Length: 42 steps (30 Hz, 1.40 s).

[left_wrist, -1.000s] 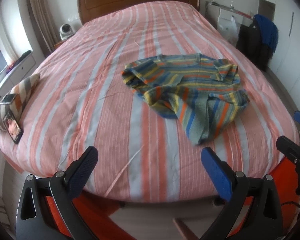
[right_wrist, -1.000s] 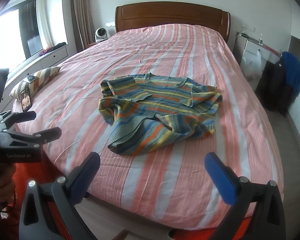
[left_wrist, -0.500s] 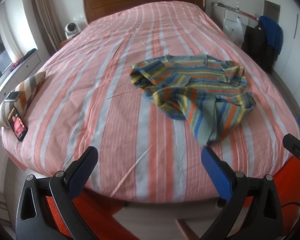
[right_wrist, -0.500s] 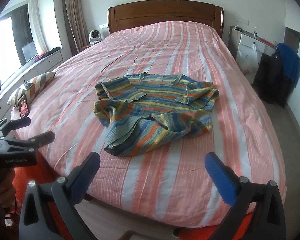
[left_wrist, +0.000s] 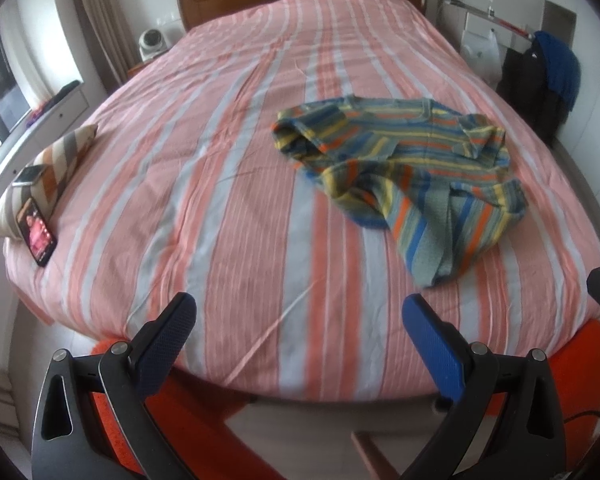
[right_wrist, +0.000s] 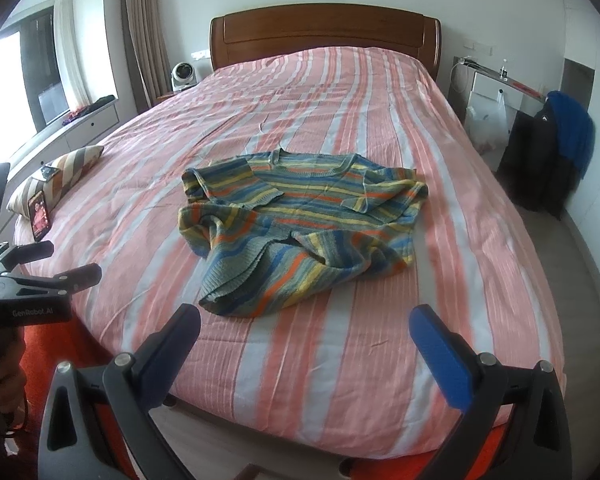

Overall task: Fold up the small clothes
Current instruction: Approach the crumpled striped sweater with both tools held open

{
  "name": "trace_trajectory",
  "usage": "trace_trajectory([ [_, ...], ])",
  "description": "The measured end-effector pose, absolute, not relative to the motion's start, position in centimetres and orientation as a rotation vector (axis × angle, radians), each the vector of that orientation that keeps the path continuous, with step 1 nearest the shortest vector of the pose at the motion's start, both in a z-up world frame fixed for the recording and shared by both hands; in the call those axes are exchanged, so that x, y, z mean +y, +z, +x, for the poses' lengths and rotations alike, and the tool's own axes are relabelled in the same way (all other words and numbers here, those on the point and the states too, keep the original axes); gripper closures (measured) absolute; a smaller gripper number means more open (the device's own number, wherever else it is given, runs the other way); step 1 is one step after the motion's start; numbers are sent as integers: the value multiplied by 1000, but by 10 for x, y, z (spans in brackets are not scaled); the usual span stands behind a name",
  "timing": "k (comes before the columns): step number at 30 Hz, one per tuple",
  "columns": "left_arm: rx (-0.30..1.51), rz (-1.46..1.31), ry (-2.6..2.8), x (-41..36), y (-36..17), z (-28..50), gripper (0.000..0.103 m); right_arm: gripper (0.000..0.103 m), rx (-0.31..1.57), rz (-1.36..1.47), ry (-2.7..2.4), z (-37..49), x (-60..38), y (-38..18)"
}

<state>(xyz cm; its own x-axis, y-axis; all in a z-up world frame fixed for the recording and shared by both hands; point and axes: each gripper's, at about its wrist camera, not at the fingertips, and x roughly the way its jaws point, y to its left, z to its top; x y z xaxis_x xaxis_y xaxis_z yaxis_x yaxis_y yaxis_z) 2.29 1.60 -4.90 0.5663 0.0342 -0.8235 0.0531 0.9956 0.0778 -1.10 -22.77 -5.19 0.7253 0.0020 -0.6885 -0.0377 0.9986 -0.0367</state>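
A small striped knit sweater (left_wrist: pixel 400 160) in blue, yellow, orange and grey lies crumpled on the pink striped bed (left_wrist: pixel 220 200); it also shows in the right wrist view (right_wrist: pixel 300 224), with the bed (right_wrist: pixel 380 340) under it. Its neckline faces the headboard and its hem end is bunched toward the foot. My left gripper (left_wrist: pixel 300 328) is open and empty over the foot edge, left of the sweater. My right gripper (right_wrist: pixel 304 340) is open and empty just short of the sweater's near end. The left gripper also shows at the left of the right wrist view (right_wrist: pixel 48 272).
A striped cushion (left_wrist: pixel 48 168) with a phone (left_wrist: pixel 36 236) leaning on it sits at the bed's left edge. A wooden headboard (right_wrist: pixel 324 36) stands at the far end. A chair with dark and blue clothes (right_wrist: pixel 556 156) stands right of the bed. An orange rug (left_wrist: pixel 540 340) lies below.
Both grippers have moved slightly forward and higher toward the bed, so the sweater sits further right in the left view. The sweater has not moved. Both stay open.
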Motion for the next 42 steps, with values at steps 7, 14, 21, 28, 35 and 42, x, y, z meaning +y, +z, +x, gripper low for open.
trace_trajectory([
  [7, 975, 117, -1, 14, -50, 22, 0, 0, 765, -56, 18, -8, -229, -56],
  [14, 982, 121, 0, 16, -54, 25, 0, 0, 775, -58, 17, -6, -228, -60],
  [21, 980, 122, -1, 15, -55, 25, 0, 0, 780, -67, 21, -7, -226, -61],
  [28, 983, 124, 1, 15, -55, 25, 0, 0, 784, -71, 15, -7, -225, -62],
  [35, 983, 127, 3, 15, -56, 25, 0, 0, 787, -73, 13, -7, -224, -62],
  [42, 983, 127, 3, 15, -57, 25, 0, 0, 797, -95, -7, -6, -226, -67],
])
